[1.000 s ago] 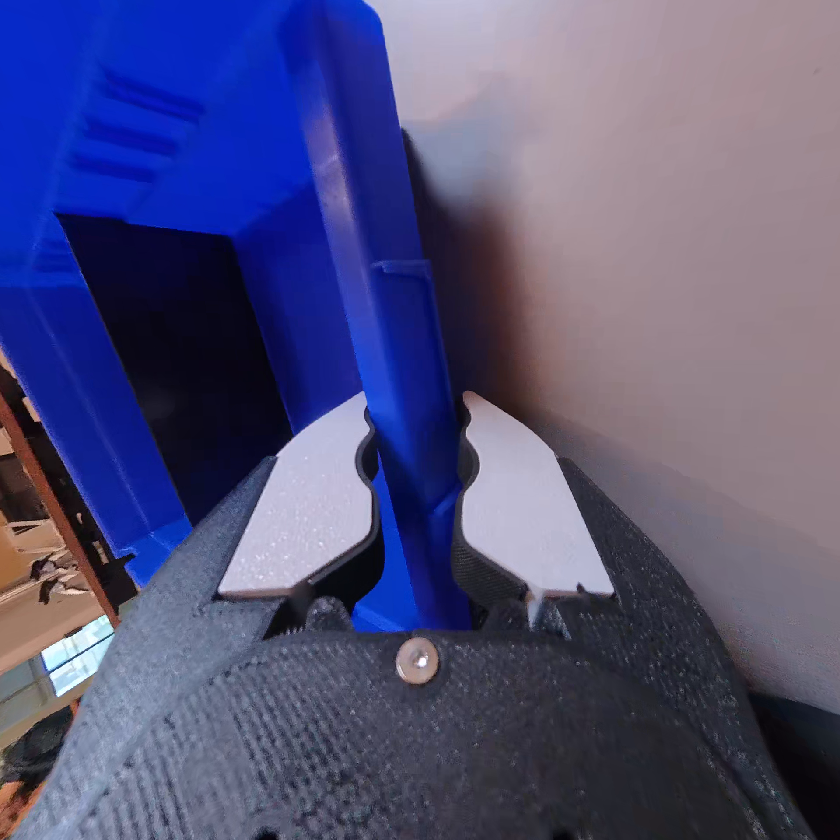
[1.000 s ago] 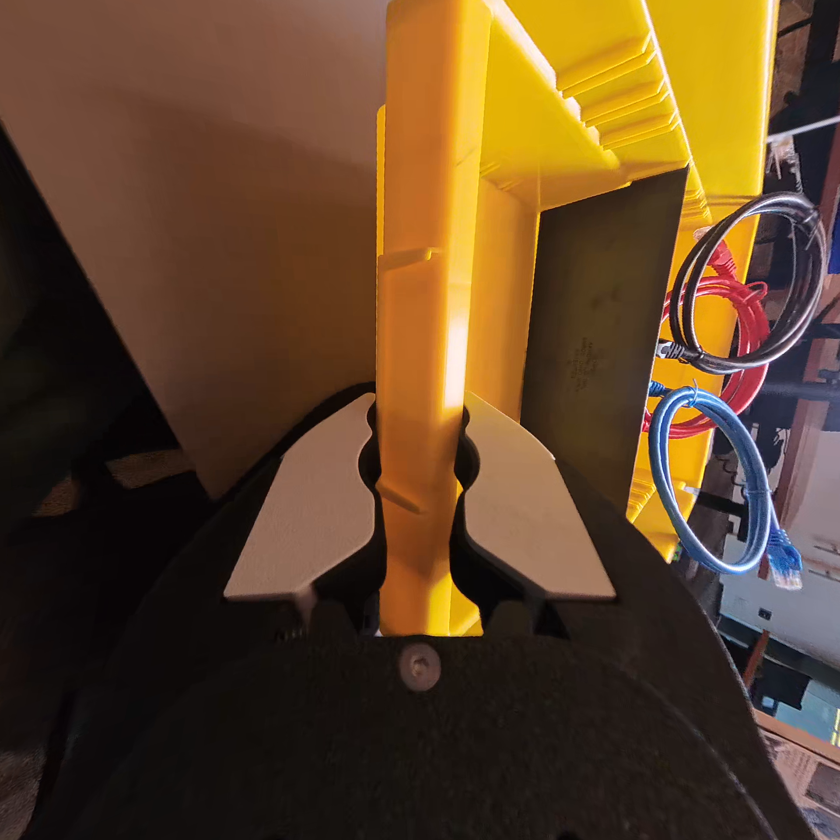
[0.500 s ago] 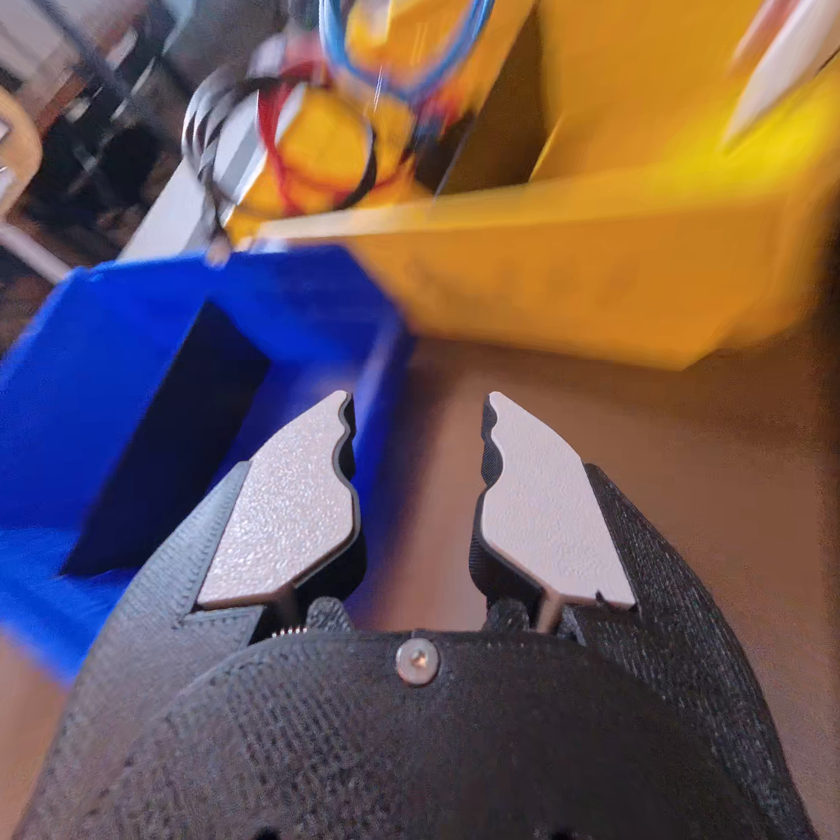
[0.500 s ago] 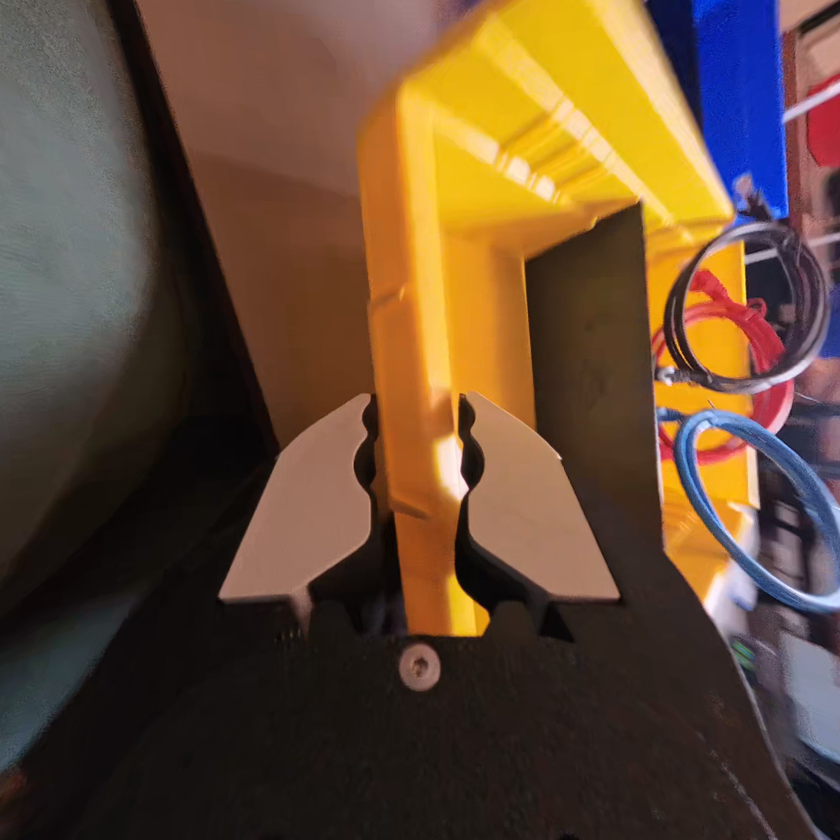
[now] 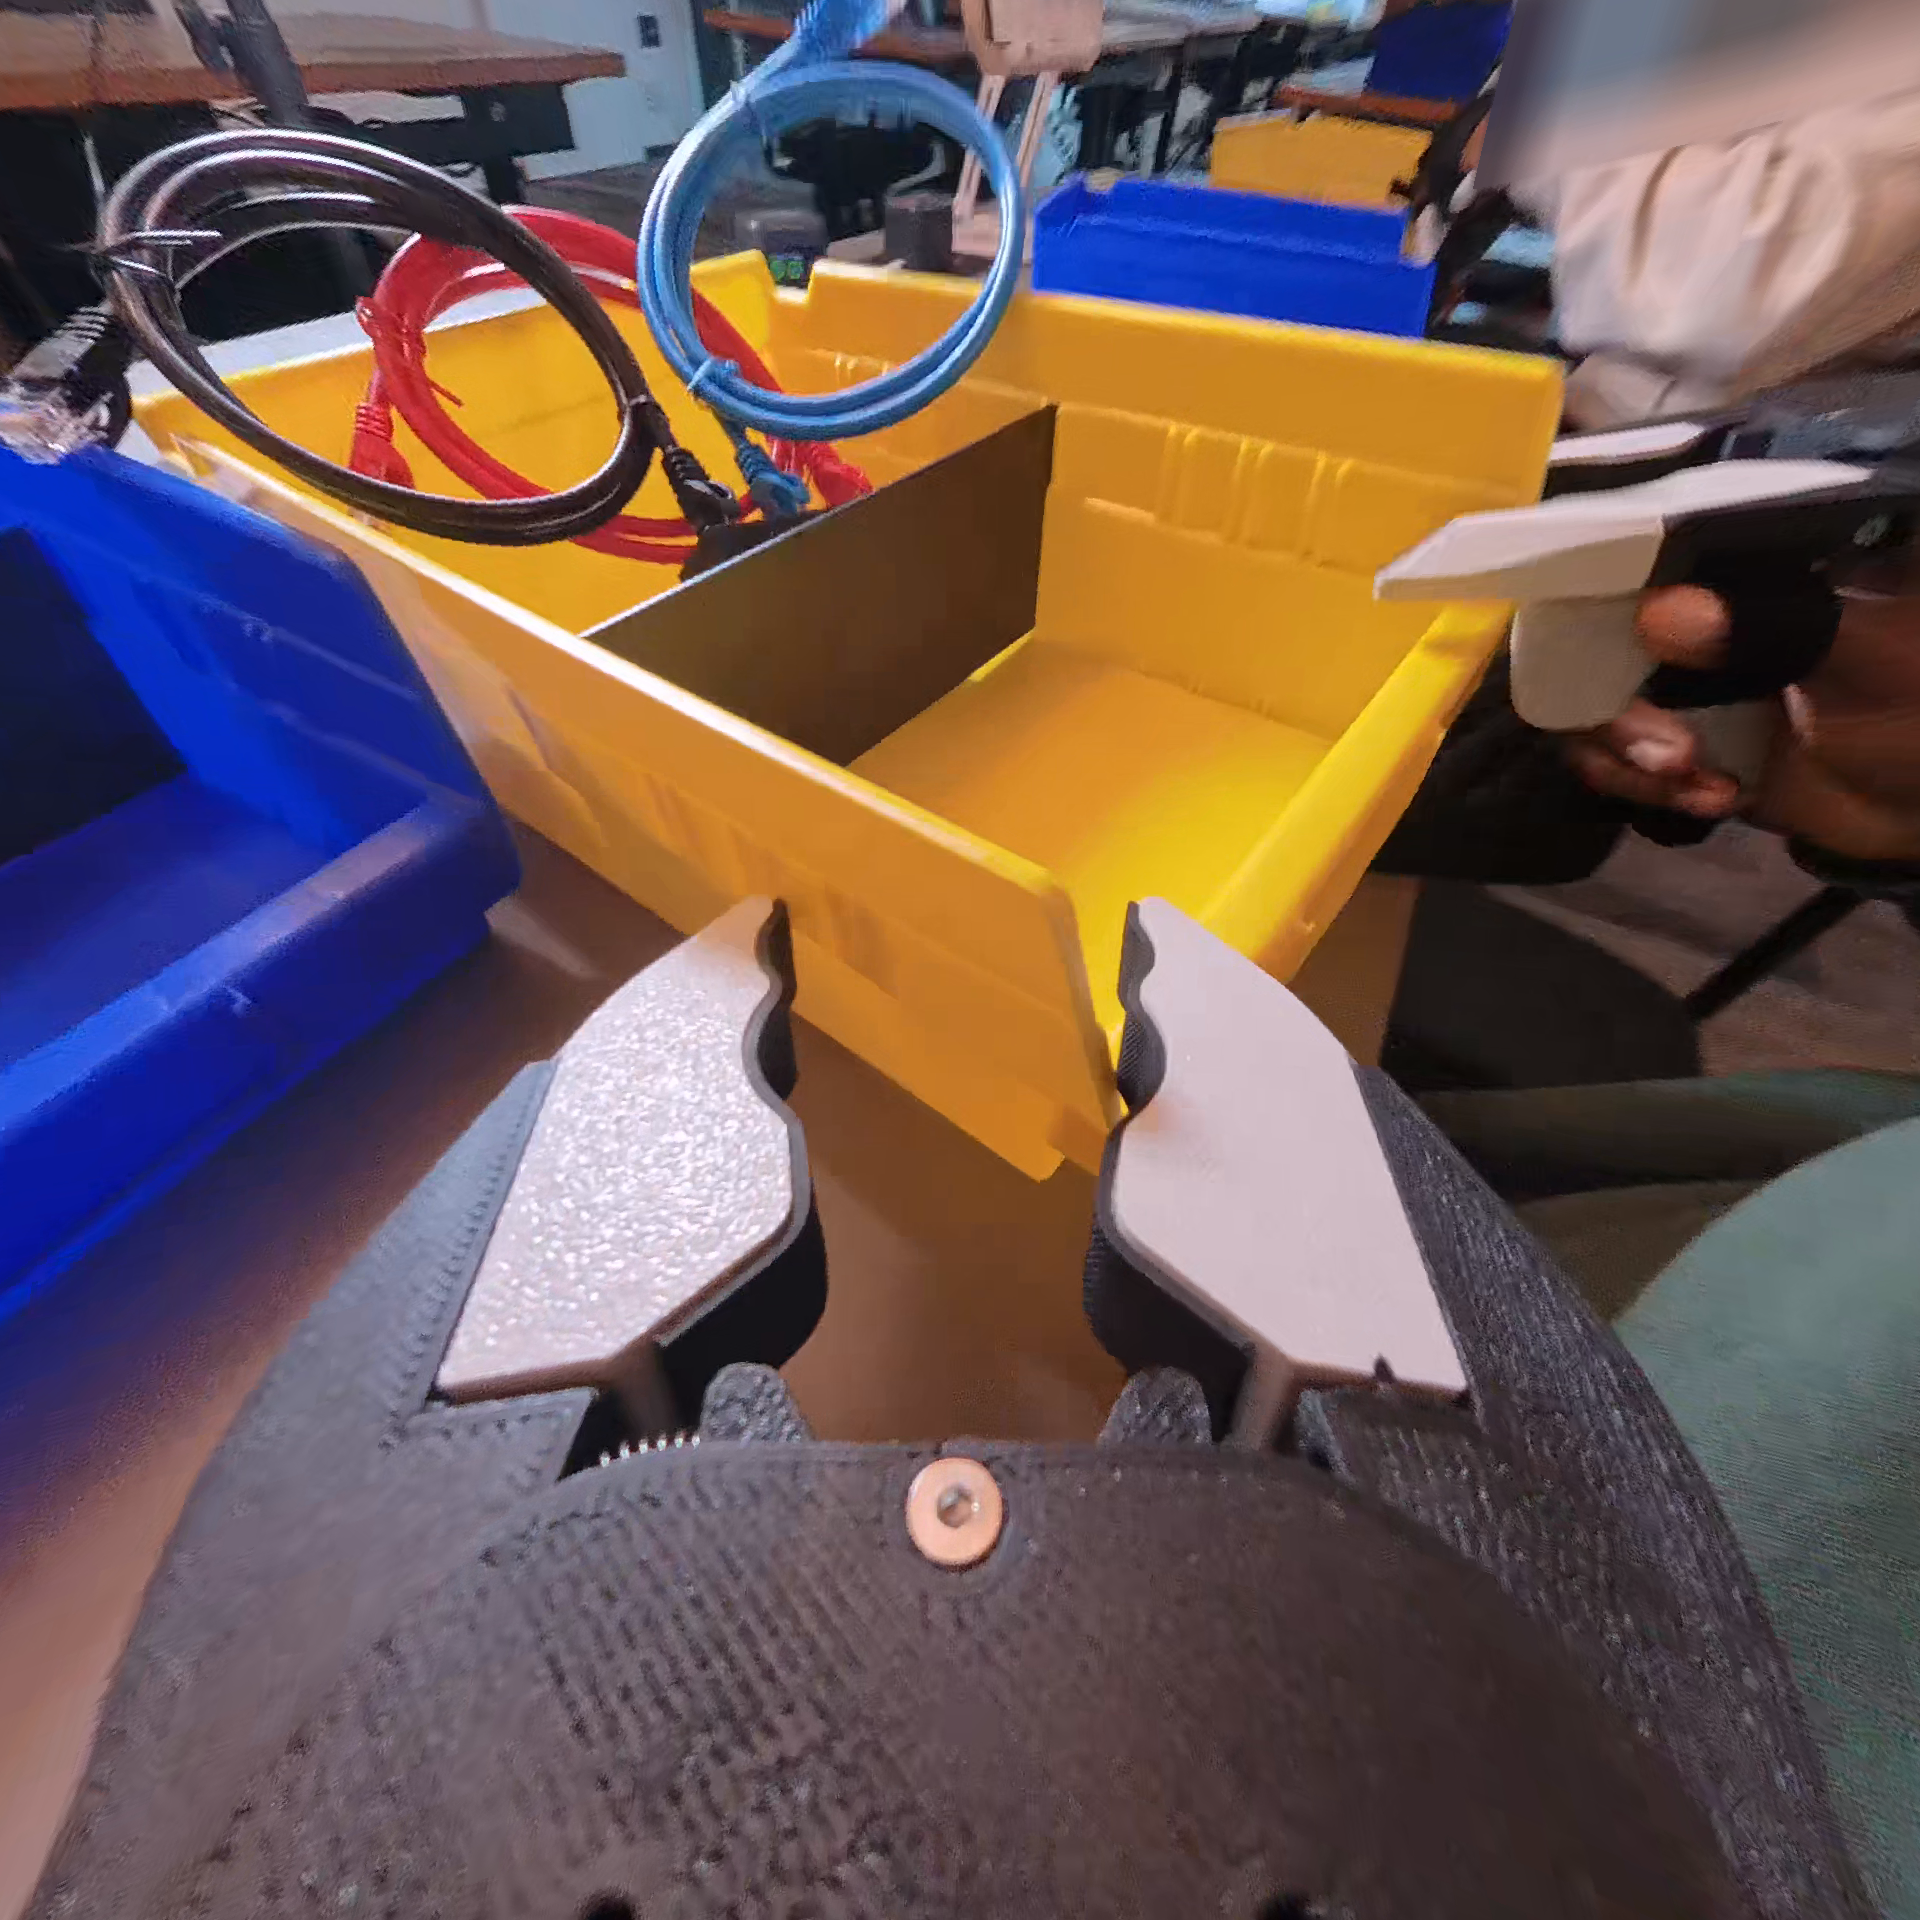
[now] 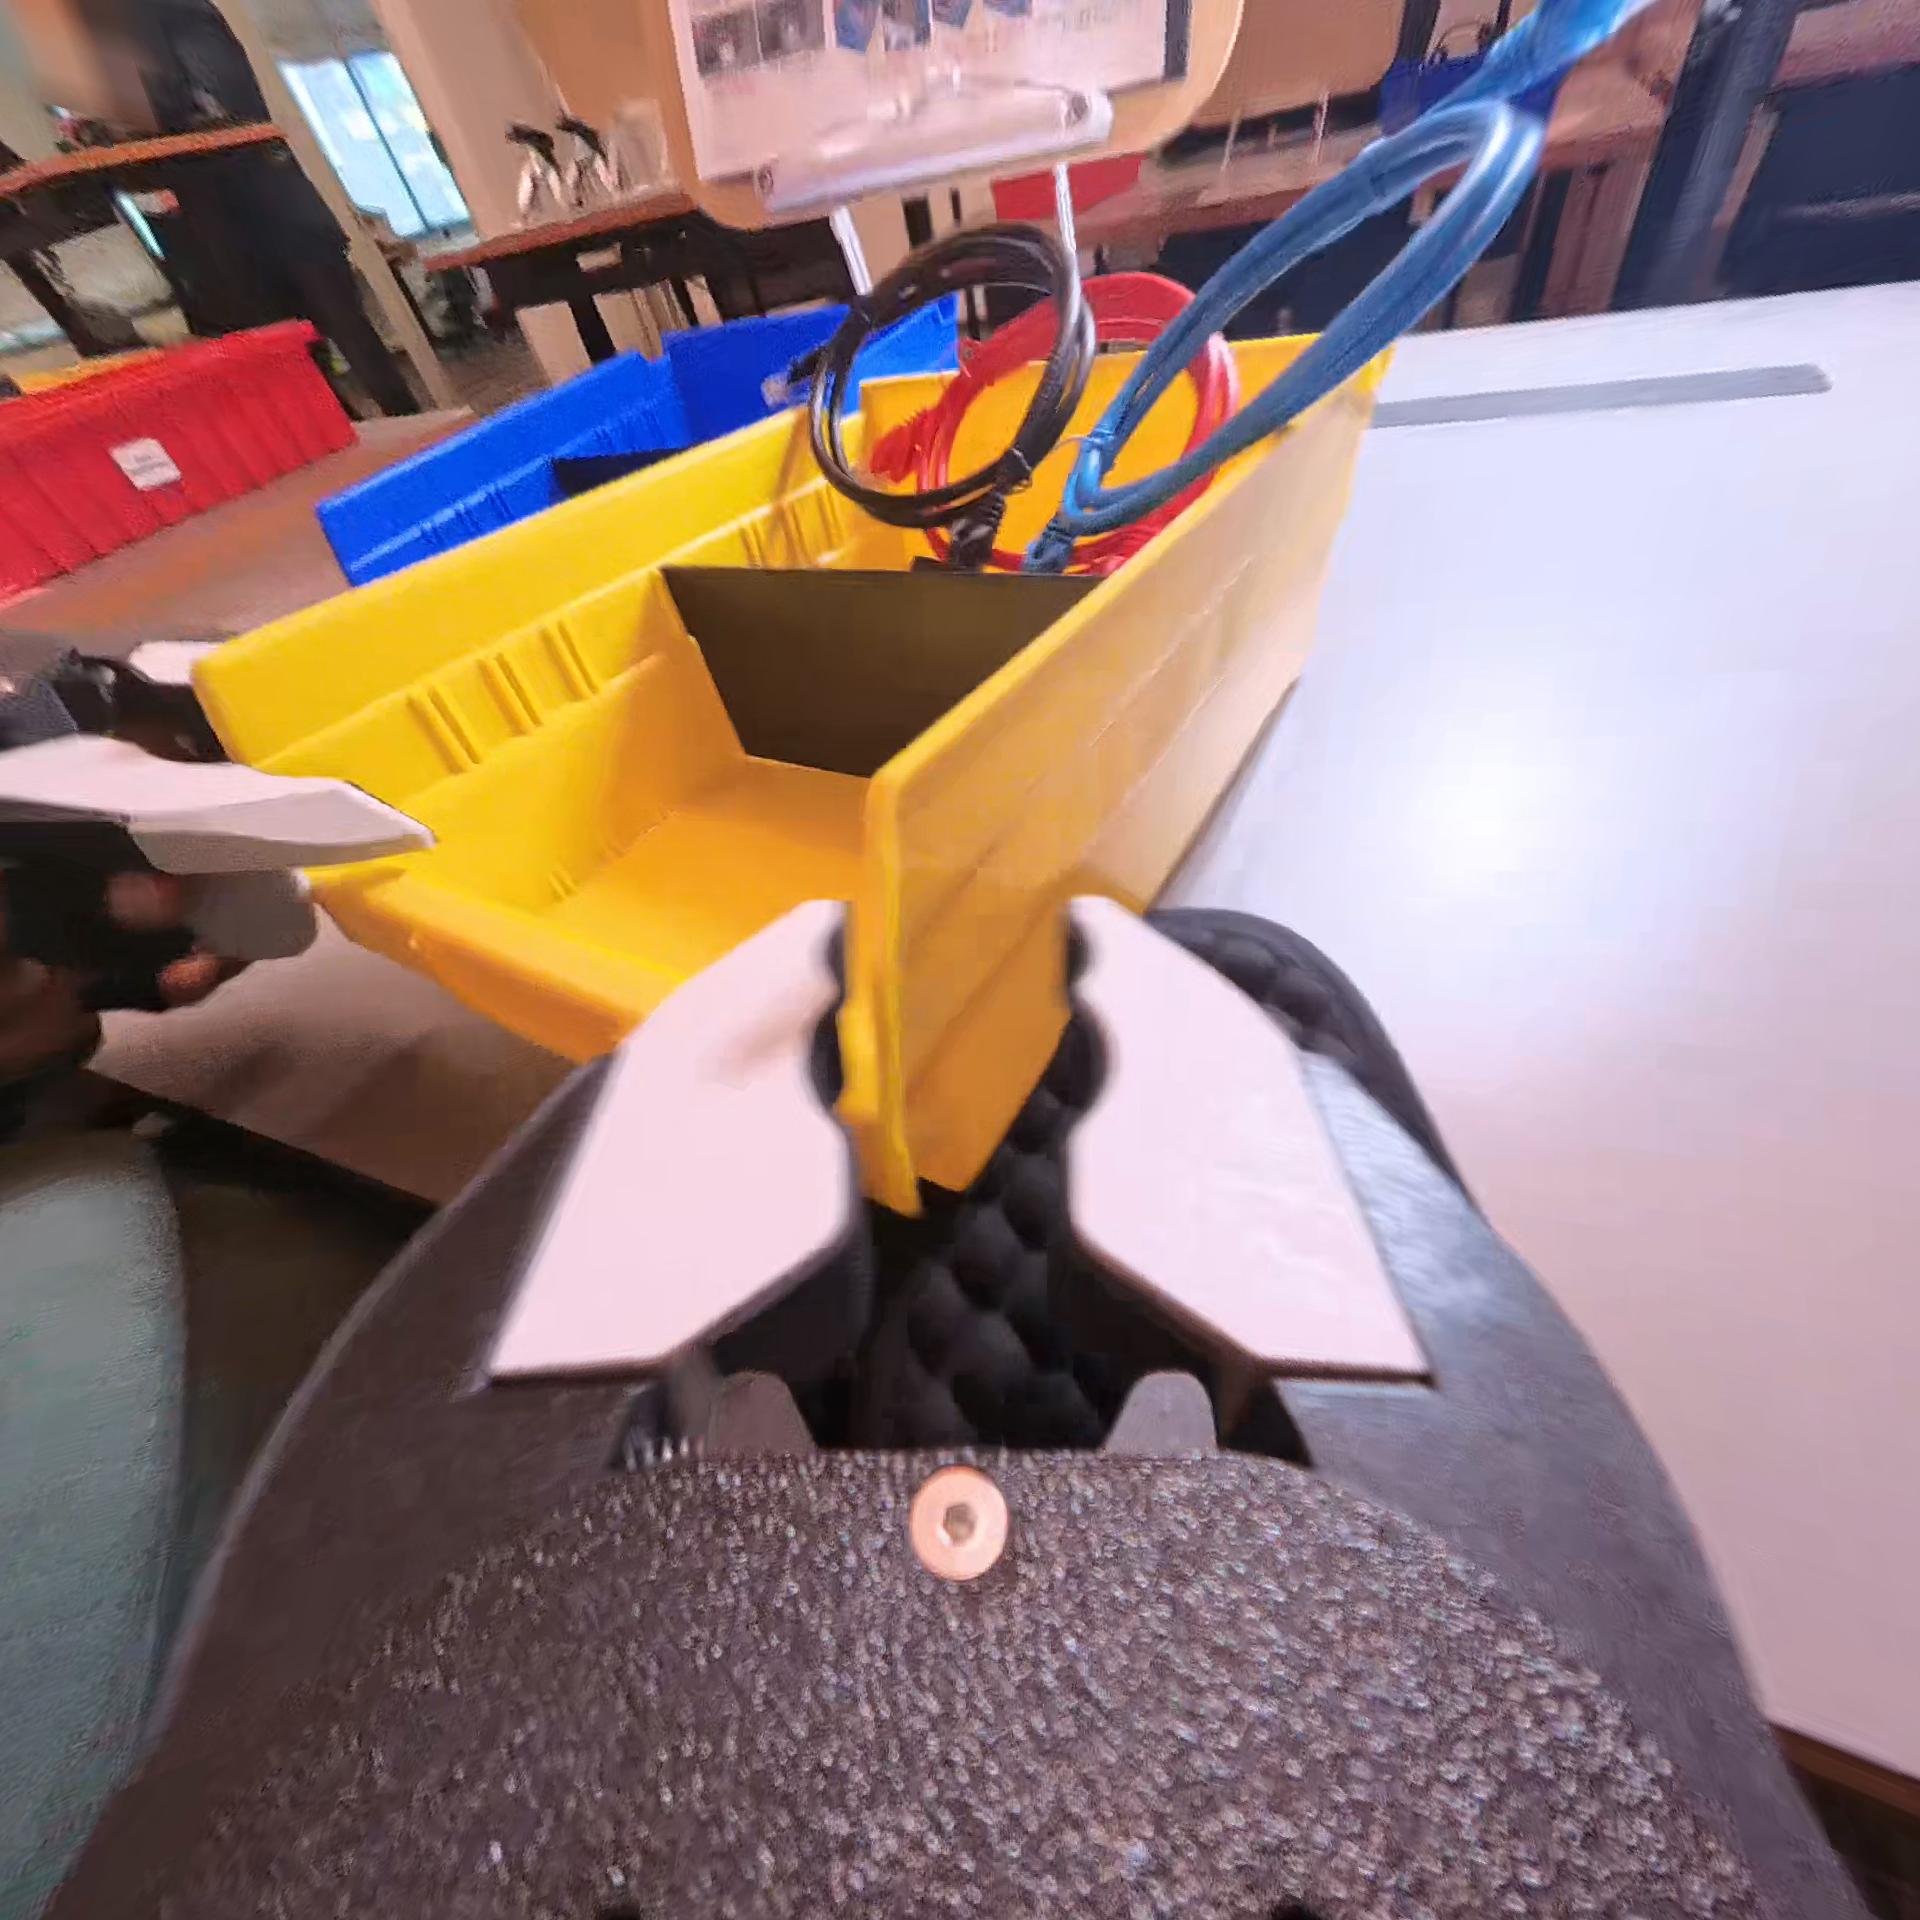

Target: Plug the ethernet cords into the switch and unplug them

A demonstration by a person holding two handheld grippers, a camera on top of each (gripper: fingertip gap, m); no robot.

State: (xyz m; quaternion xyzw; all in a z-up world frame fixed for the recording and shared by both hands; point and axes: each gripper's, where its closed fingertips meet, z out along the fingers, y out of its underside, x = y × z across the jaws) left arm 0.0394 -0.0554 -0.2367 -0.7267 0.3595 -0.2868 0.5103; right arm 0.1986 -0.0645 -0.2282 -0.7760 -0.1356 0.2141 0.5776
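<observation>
A yellow bin [image 5: 935, 935] stands on the brown table, split by a black divider [image 5: 862, 623]. Its far compartment holds coiled black [image 5: 416, 312], red [image 5: 499, 457] and blue [image 5: 831, 260] ethernet cords. Their plugs run down to a black switch [image 5: 722, 542] that is mostly hidden behind the divider. My left gripper [image 5: 956, 935] is open and empty, just short of the bin's near corner. My right gripper [image 6: 956, 935] straddles the end of the bin's right wall [image 6: 997, 883] with its jaws slightly apart. It also shows in the left wrist view [image 5: 1507, 520].
A blue bin [image 5: 208, 831] sits left of the yellow one, with more blue bins [image 6: 520, 468] and red bins [image 6: 156, 447] behind. A white table [image 6: 1610, 831] lies to the right. A green seat [image 5: 1766, 1351] is below the table edge, and a person's sleeve [image 5: 1714, 208] is at the right. The green seat [image 5: 1766, 1351] is closer to my left gripper, around 12 cm from its tips; the right tips are 20 cm off.
My left gripper let go of the blue bin's wall, opened wide and swung over to the yellow bin. My right gripper slid back along the yellow wall and its jaws widened a little.
</observation>
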